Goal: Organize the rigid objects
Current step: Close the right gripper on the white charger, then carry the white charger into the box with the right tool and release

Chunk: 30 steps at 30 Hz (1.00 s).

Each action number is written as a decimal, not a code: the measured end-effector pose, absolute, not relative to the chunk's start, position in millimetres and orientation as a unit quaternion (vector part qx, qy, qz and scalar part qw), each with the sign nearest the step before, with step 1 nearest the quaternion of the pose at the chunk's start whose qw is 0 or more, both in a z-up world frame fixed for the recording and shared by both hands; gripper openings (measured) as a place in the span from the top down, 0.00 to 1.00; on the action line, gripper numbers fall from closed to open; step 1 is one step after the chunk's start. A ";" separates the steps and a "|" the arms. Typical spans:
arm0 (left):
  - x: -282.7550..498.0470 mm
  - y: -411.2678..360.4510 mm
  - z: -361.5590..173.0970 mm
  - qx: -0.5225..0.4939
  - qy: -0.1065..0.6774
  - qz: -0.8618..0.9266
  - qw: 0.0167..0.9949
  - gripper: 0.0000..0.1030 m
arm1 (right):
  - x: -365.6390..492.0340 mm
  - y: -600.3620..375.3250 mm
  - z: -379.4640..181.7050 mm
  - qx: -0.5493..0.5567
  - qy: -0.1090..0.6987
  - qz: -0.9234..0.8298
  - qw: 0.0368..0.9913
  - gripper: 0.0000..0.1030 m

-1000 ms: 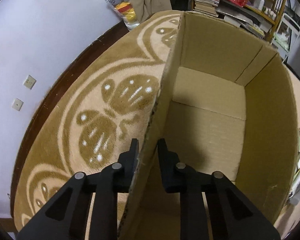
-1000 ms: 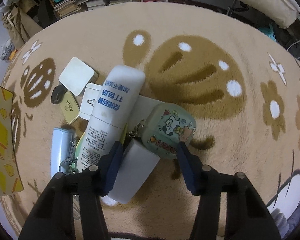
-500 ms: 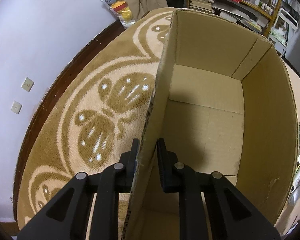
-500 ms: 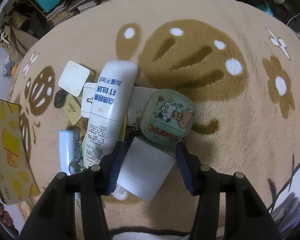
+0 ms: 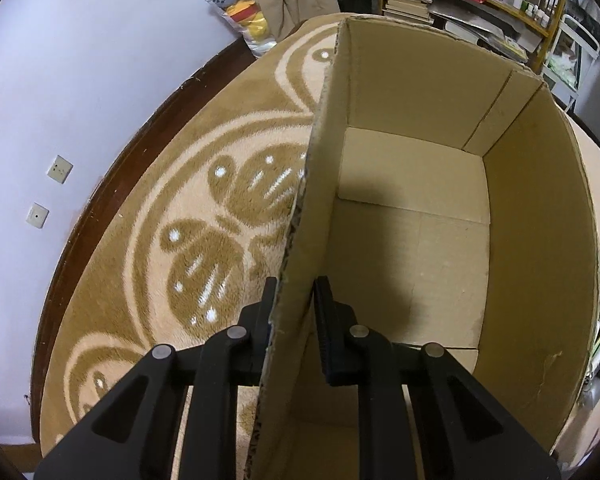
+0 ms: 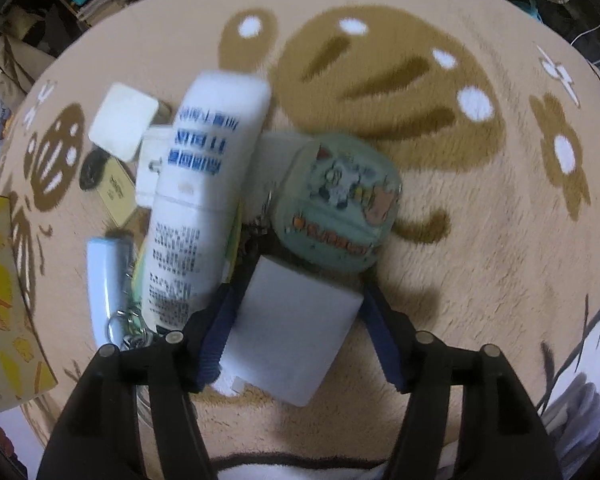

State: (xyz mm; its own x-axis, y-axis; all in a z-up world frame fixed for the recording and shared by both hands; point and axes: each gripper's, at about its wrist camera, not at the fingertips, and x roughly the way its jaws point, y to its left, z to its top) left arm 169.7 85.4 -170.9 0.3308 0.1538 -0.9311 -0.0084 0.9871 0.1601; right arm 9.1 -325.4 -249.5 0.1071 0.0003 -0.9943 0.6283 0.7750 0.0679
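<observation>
Left gripper pinches the cardboard box wall, lower centre. Right gripper jaws are opening around the white block, lower centre.

Blurred print, nothing you can read out

You see blue characters across the white tube with small print below, and orange lettering on the green cartoon case; motion blur leaves both illegible, and the cardboard box shows no writing.
</observation>
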 end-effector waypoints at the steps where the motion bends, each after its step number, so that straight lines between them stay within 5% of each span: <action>1: 169.5 84.8 -171.0 0.066 0.576 0.049 0.813 0.85 | 8.9 -323.8 -251.7 0.247 0.636 -0.220 0.697 0.36; 18: 170.0 85.4 -171.6 0.063 0.576 0.054 0.813 0.85 | -7.0 -323.6 -213.5 0.249 0.575 -0.240 0.741 0.45; 30: 169.3 86.2 -172.1 0.061 0.577 0.054 0.812 0.85 | 12.4 -299.3 -120.6 0.194 0.468 -0.155 0.848 0.46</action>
